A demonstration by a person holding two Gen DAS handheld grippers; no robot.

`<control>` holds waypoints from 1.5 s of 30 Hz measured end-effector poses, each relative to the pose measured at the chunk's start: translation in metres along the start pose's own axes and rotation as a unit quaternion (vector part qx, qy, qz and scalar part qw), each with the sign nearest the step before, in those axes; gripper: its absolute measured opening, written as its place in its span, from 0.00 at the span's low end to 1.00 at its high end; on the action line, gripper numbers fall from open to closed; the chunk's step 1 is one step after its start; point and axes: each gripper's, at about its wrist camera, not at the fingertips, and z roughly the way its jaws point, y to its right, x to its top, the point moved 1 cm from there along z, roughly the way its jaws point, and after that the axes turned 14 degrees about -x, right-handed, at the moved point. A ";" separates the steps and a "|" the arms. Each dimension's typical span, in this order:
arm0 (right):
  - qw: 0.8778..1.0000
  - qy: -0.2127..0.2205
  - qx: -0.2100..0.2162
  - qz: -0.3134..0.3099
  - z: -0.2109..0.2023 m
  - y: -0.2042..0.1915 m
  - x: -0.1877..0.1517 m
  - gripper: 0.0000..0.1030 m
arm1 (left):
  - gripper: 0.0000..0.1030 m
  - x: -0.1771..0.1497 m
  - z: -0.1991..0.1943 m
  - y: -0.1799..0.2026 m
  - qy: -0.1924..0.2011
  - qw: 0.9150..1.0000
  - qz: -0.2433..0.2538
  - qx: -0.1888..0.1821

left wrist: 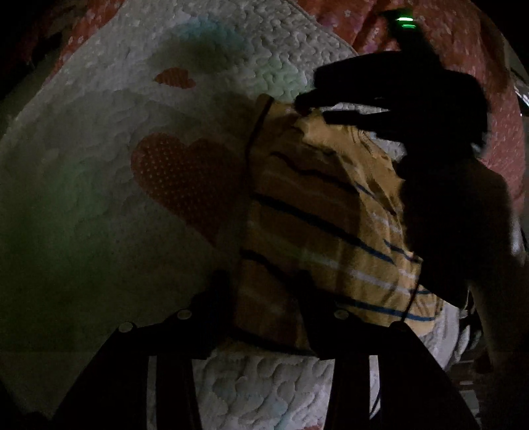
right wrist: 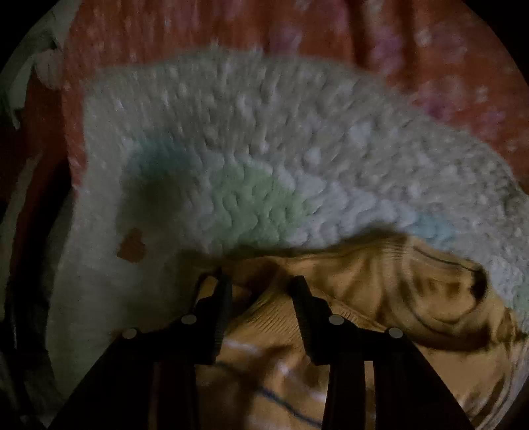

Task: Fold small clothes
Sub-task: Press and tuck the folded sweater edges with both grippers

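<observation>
A small yellow garment (left wrist: 317, 225) with blue and white stripes lies on a white quilted mat (left wrist: 99, 165). My left gripper (left wrist: 264, 281) is low over the garment's near edge, its fingers apart with cloth between them. My right gripper (left wrist: 314, 106) shows in the left wrist view as a dark shape at the garment's far corner. In the right wrist view the right gripper (right wrist: 258, 281) has its fingers apart over a bunched fold of the garment (right wrist: 380, 281). The scene is dim.
The mat (right wrist: 248, 149) has pastel patches and red heart shapes (left wrist: 178, 172). It lies on a red flowered bedspread (right wrist: 231, 29). A green light (left wrist: 405, 20) glows on the right device. The person's forearm (left wrist: 463, 215) is at the right.
</observation>
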 end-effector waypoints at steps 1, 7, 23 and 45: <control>1.000 0.007 0.000 0.010 -0.012 0.009 -0.004 0.41 | 0.40 0.000 -0.001 0.000 0.000 1.000 -0.003 -0.003; 0.998 0.028 -0.017 0.045 -0.076 0.077 -0.073 0.54 | 0.40 -0.001 -0.015 0.003 0.023 1.000 0.012 0.008; 0.991 -0.009 -0.011 0.134 -0.095 0.169 -0.190 0.58 | 0.42 -0.026 -0.019 0.000 0.055 0.998 -0.004 0.010; 0.966 -0.192 -0.066 -0.157 0.048 -0.074 -0.021 0.91 | 0.57 0.000 0.010 -0.004 0.042 0.992 -0.069 -0.098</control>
